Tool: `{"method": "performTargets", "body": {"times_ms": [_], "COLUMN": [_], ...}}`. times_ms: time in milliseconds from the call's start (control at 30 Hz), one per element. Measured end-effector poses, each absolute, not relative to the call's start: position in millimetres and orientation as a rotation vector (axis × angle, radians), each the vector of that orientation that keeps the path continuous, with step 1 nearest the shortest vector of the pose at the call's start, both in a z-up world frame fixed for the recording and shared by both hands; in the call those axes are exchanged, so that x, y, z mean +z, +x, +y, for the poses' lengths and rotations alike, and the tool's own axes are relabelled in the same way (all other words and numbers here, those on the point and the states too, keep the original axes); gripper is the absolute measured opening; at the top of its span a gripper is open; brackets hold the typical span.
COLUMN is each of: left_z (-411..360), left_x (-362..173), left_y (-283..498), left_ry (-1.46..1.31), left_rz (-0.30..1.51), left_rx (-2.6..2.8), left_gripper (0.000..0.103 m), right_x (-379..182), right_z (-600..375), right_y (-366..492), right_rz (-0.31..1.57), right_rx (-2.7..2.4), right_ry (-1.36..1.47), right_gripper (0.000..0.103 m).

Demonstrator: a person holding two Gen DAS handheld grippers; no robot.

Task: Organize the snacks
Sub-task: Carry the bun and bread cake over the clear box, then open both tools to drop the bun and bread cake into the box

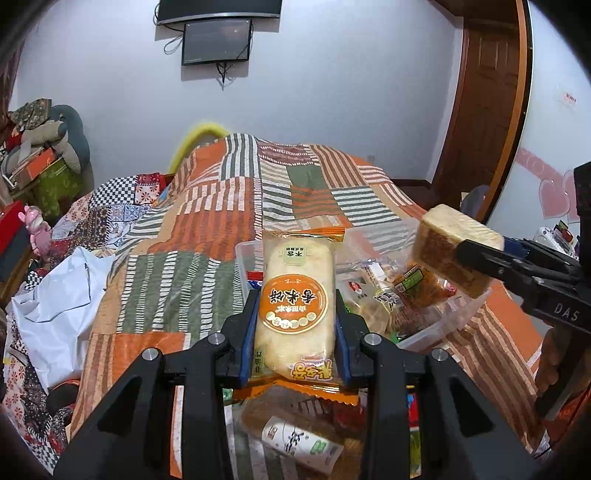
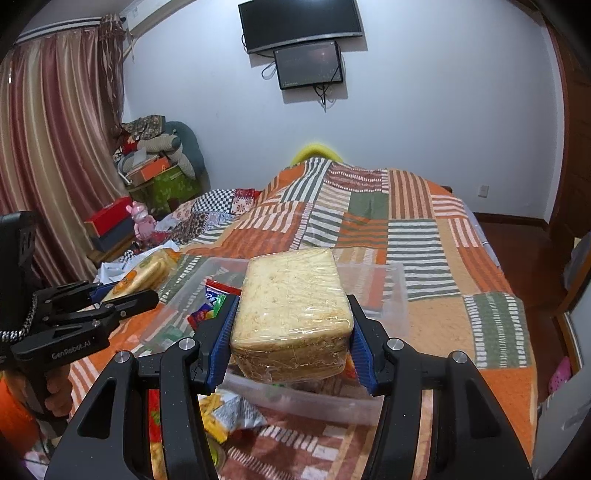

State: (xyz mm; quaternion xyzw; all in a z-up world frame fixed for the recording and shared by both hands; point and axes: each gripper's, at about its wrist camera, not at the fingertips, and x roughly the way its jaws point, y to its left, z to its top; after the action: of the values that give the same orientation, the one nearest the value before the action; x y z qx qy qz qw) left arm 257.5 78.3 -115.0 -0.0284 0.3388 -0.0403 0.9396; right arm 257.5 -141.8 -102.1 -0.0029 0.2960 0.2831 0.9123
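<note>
White wall [image 2: 424, 110], two dark screens [image 2: 301, 24], striped curtain [image 2: 48, 147], patchwork-covered bed [image 2: 406, 229], wooden door [image 1: 487, 110].

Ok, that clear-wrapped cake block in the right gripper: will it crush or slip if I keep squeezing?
Probably soft: the cake block looks spongy and crumbly, so the right gripper could dent it if squeezed harder. The glossy film may be slippery, though the ribbed blue pads should help. It looks light and juts forward without sagging.

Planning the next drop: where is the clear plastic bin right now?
The clear plastic bin sits on the striped bedspread, directly beneath and ahead of the right gripper, with snack packets inside.
</note>
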Motion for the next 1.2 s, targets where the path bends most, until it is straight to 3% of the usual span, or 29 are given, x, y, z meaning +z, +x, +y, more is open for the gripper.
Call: {"method": "performTargets", "body": {"times_ms": [900, 967, 1033, 1200], "left_z": [75.7, 74.7, 74.1, 73.5], "left_x": [-144.9, -144.3, -142.0, -128.6], "left_y": [308.2, 305.3, 302.9, 289.5], "left_ry": [-0.069, -0.066, -0.065, -0.058], "left_rz": [0.804, 0.801, 0.793, 0.752], "left_rx": [-0.087, -0.086, -0.079, -0.07], "left_gripper": [0.036, 0.039, 0.053, 0.055], "right_x": [-133.6, -129.7, -126.4, -115.7], "right_z": [-95.4, -98.4, -99.7, -102.6], "right_y": [311.0, 308.7, 306.6, 291.4], "right_rz": [0.758, 0.753, 0.753, 0.717], "right_rx": [0.568, 0.577, 0.591, 0.598], "right_ry": [-0.117, -0.112, -0.11, -0.13], "right_gripper": [0.054, 0.054, 0.054, 0.054]}}
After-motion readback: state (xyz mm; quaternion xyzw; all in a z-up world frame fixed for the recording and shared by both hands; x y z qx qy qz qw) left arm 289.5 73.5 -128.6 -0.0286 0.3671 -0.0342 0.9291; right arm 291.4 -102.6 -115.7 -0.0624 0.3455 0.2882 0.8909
